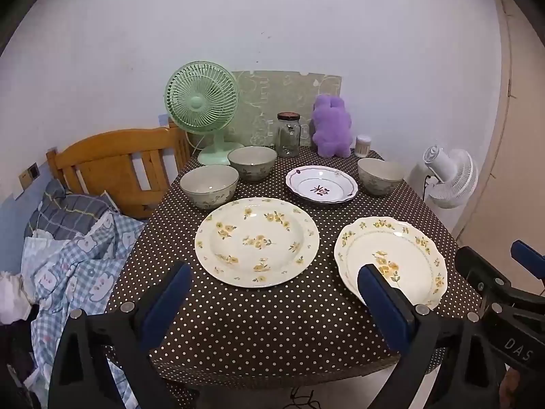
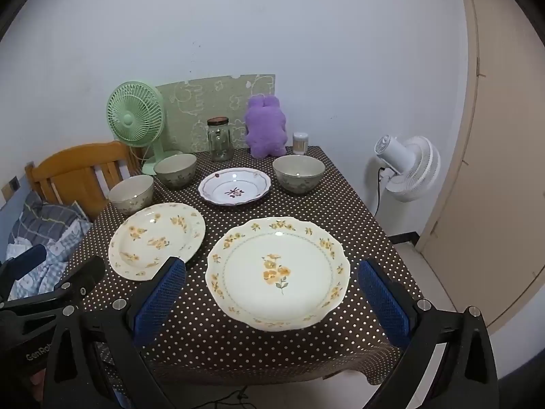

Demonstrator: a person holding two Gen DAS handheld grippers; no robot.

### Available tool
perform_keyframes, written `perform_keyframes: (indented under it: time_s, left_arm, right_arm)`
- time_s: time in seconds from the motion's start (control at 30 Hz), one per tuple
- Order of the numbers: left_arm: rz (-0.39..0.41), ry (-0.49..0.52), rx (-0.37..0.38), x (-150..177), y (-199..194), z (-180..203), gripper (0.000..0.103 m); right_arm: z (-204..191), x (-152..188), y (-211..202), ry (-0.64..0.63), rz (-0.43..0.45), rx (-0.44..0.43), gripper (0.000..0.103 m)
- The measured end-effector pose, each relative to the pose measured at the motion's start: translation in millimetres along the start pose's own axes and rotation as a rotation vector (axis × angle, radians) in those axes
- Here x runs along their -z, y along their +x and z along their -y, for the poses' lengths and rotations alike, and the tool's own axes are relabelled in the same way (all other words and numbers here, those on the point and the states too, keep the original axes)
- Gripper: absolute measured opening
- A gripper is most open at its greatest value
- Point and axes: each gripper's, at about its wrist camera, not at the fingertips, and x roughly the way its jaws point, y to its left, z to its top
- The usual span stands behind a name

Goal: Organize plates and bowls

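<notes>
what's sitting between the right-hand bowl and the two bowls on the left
The white purple-trimmed dish lies between the right bowl and the left bowls; both views show it.

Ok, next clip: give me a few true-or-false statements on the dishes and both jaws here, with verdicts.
1. Three grey-green ceramic bowls stand separately on the brown polka-dot tablecloth. True.
2. The round yellow-flowered plate is stacked on the scalloped yellow-flowered plate. False: they lie side by side.
3. The right gripper has open jaws, holding nothing. True.
4. The left gripper grips a bowl. False: open, empty.
5. The white purple-trimmed dish sits inside a bowl. False: it rests on the cloth.
</notes>
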Motion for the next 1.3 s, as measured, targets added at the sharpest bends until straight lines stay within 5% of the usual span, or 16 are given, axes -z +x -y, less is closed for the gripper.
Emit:
perform_keyframes:
  time_s: [1.3]
  left_arm:
    - [0.013,0.012,0.034,11,-1,-6,0.094]
  right_arm:
    - [-6,9,-3,0.032,-0.031,0.000,0.102]
